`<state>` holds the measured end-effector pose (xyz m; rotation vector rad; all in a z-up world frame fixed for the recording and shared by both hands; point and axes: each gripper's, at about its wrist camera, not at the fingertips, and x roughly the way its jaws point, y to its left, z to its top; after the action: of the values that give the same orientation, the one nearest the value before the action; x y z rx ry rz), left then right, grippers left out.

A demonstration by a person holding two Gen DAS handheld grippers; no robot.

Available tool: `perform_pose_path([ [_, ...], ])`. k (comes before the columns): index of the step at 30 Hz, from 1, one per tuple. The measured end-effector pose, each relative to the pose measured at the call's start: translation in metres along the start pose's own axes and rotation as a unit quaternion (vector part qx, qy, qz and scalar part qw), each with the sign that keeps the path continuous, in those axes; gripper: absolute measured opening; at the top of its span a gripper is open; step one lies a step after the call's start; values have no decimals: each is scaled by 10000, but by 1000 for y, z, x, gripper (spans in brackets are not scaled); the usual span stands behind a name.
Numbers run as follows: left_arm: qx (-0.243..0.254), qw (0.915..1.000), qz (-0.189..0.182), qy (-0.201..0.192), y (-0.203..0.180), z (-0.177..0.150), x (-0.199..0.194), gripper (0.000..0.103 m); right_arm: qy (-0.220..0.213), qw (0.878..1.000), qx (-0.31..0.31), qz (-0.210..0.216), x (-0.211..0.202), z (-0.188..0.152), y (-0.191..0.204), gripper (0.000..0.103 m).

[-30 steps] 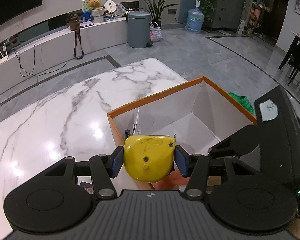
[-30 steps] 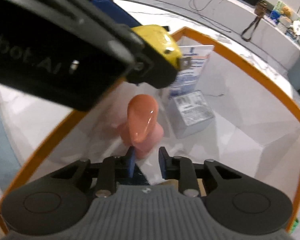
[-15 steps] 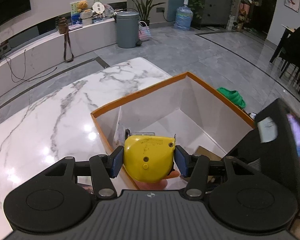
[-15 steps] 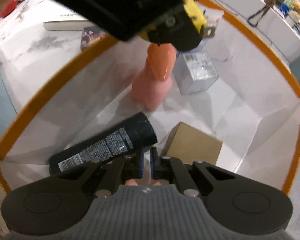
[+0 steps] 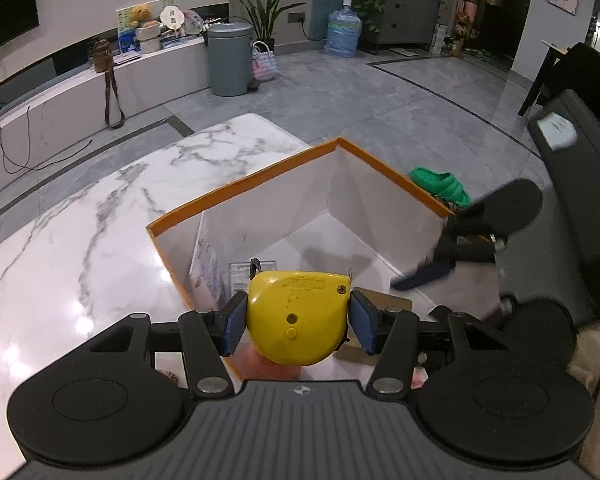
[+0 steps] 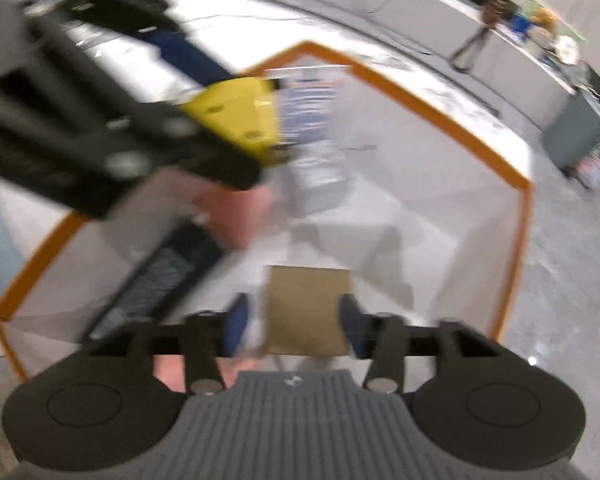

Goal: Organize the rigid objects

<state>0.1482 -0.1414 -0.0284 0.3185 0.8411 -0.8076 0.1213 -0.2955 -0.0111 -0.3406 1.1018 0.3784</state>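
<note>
My left gripper (image 5: 298,320) is shut on a yellow tape measure (image 5: 298,314), held over the near corner of an orange-rimmed white box (image 5: 240,182). From the right wrist view the tape measure (image 6: 236,114) hangs above the box (image 6: 420,98). My right gripper (image 6: 292,320) hovers over the box with its jaws opening and nothing pressed between the pads; it also shows at the box's right side (image 5: 428,272). Inside lie a brown cardboard box (image 6: 306,304), a black cylinder (image 6: 168,276), a pink figure (image 6: 236,216) and a printed carton (image 6: 312,120). The right wrist picture is blurred.
The box stands on a white marble table (image 5: 80,240). Beyond it lies a grey tiled floor with a green slipper (image 5: 440,186), a grey bin (image 5: 228,60) and a water jug (image 5: 342,34). A dark chair back (image 5: 580,184) rises at the right.
The right gripper was shut over the black cylinder; now its jaws stand apart and it has pulled back over the brown box. The left gripper keeps hold of the tape measure, barely moved.
</note>
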Motion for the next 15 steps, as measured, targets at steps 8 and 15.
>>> perform_pose_path([
  [8, -102, 9999, -34, 33, -3, 10, 11, 62, 301, 9922, 1079, 545, 33, 3, -27, 60],
  [15, 7, 9994, -151, 298, -8, 24, 38, 62, 309, 9841, 1091, 1365, 29, 2, -16, 58],
])
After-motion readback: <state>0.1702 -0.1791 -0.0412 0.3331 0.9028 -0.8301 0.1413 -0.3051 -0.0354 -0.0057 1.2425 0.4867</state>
